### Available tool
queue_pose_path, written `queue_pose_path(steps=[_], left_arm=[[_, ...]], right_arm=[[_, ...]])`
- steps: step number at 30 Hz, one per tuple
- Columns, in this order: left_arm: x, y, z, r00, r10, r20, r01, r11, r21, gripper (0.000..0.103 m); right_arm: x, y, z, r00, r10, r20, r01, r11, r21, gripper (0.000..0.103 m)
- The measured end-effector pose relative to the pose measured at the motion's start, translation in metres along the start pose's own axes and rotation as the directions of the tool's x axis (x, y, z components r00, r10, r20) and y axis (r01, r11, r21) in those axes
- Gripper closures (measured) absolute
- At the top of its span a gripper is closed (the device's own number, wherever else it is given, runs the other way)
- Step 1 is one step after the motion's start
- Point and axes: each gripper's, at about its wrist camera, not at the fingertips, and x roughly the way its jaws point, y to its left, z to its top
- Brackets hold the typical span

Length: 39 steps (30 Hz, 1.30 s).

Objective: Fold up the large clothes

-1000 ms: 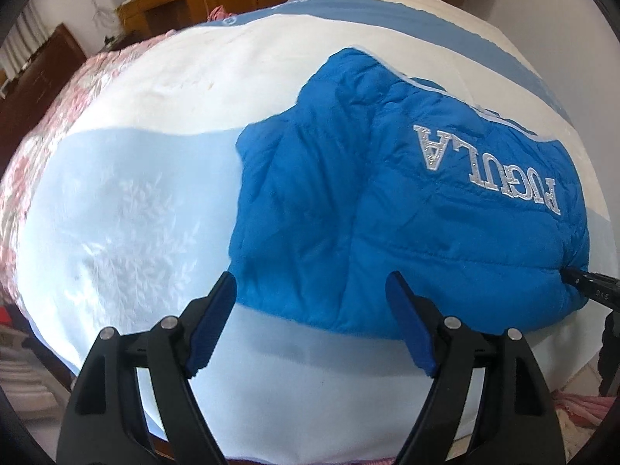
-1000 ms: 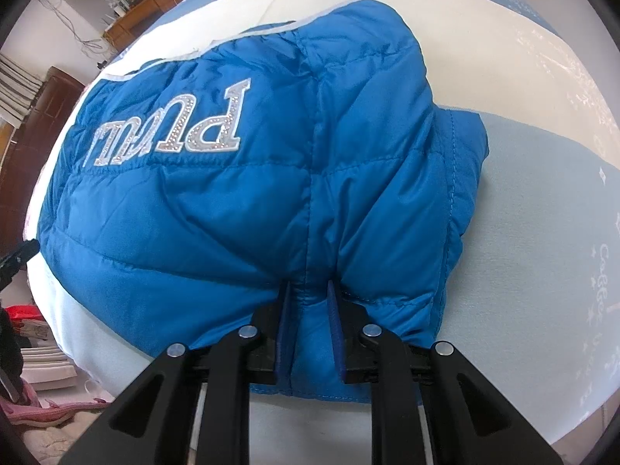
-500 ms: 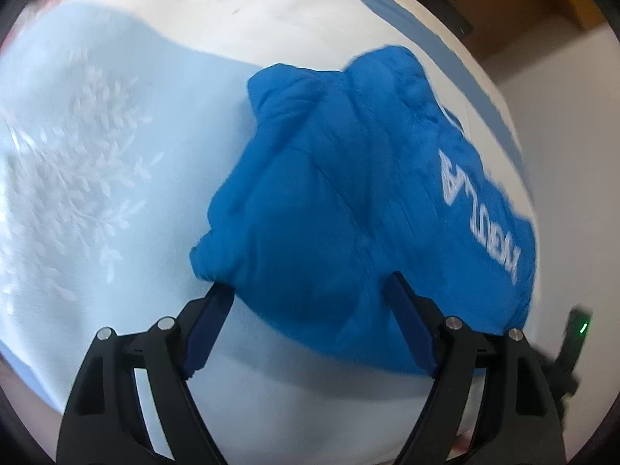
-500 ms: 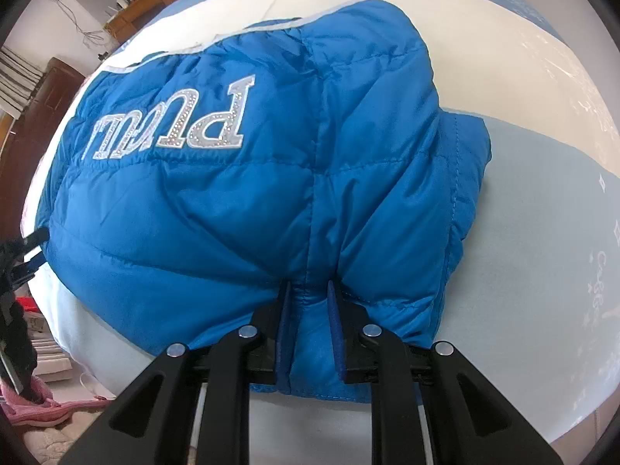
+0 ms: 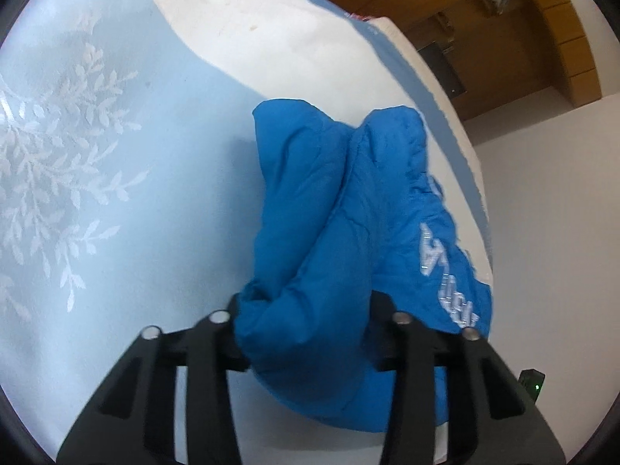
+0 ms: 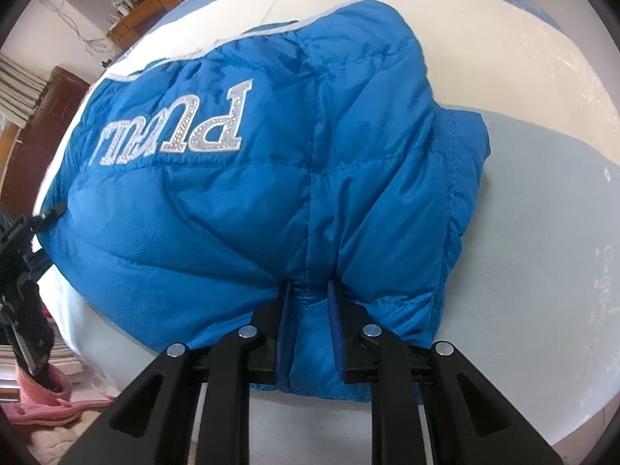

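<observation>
Blue quilted nylon fills both my views: a puffer jacket [image 6: 248, 201] lies on a bed [image 5: 116, 201] with a pale blue and white cover. My left hand-held gripper [image 5: 304, 310] has just been closing, and a bunched corner of the jacket now sits squeezed between its jaws. My right hand-held gripper [image 6: 308, 294] is clenched on a narrow fold at the jacket's near edge. The rest of the jacket spreads away ahead of it, silver rhinestone lettering [image 6: 174, 131] up and to the left of its jaws.
</observation>
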Motion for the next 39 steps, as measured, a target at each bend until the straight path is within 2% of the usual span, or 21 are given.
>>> queue_pose_path(steps=[4,6,8,12,15,18,21,23,25,27,31,33,36,39], left_arm=[[-0.01,-0.004,-0.006,1.0,0.011,0.006,-0.011,0.999,0.032,0.069],[-0.004,0.005,-0.006,1.0,0.019,-0.008,-0.018,1.0,0.016,0.069],[0.006,0.002,-0.004,0.999,0.025,-0.02,-0.025,1.0,0.009,0.068],[0.016,0.0,-0.004,0.997,0.075,-0.018,-0.073,0.996,0.058,0.063],[0.024,-0.002,-0.003,0.997,0.068,-0.033,-0.067,0.997,0.031,0.062],[0.023,-0.008,0.0,0.997,0.066,-0.034,-0.066,0.998,0.018,0.066],[0.008,-0.018,0.0,0.997,0.08,-0.006,-0.079,0.995,0.063,0.071],[-0.003,-0.032,-0.001,0.996,0.087,0.02,-0.088,0.99,0.108,0.072],[-0.013,-0.053,-0.003,0.994,0.096,0.052,-0.104,0.98,0.169,0.073],[-0.023,-0.074,-0.007,0.992,0.094,0.082,-0.111,0.967,0.229,0.074],[-0.04,-0.133,-0.019,0.991,0.046,0.126,-0.09,0.927,0.365,0.074],[-0.044,-0.156,-0.024,0.992,0.02,0.127,-0.071,0.91,0.408,0.074],[-0.044,-0.202,-0.04,0.992,0.003,0.127,-0.067,0.862,0.502,0.074],[-0.034,-0.239,-0.053,0.995,-0.022,0.093,-0.035,0.824,0.566,0.074]], right_arm=[[-0.014,-0.008,-0.005,1.0,-0.021,-0.005,0.021,1.0,0.011,0.085],[-0.015,-0.015,-0.007,1.0,-0.006,-0.009,0.006,1.0,0.03,0.085],[-0.009,-0.022,-0.008,1.0,0.005,-0.021,-0.004,0.999,0.052,0.09],[0.005,-0.028,-0.006,1.0,0.022,-0.014,-0.021,0.998,0.059,0.09],[0.007,-0.029,-0.008,1.0,0.025,-0.004,-0.025,0.998,0.054,0.09],[0.005,-0.034,-0.009,0.999,0.043,-0.009,-0.042,0.996,0.074,0.09],[-0.011,-0.036,-0.009,0.999,0.033,0.002,-0.033,0.997,0.069,0.085],[-0.031,-0.036,-0.011,0.999,0.004,0.043,-0.005,0.999,0.032,0.075],[-0.052,-0.035,-0.014,0.995,-0.034,0.09,0.034,0.999,0.005,0.073],[-0.073,-0.04,-0.015,0.992,-0.031,0.126,0.03,1.0,0.009,0.073],[-0.104,-0.048,-0.019,0.983,-0.038,0.178,0.035,0.999,0.02,0.072],[-0.117,-0.055,-0.024,0.979,-0.036,0.2,0.032,0.999,0.024,0.071],[-0.122,-0.051,-0.03,0.975,-0.042,0.218,0.036,0.999,0.031,0.07],[-0.123,-0.05,-0.036,0.972,-0.044,0.23,0.034,0.998,0.046,0.07]])
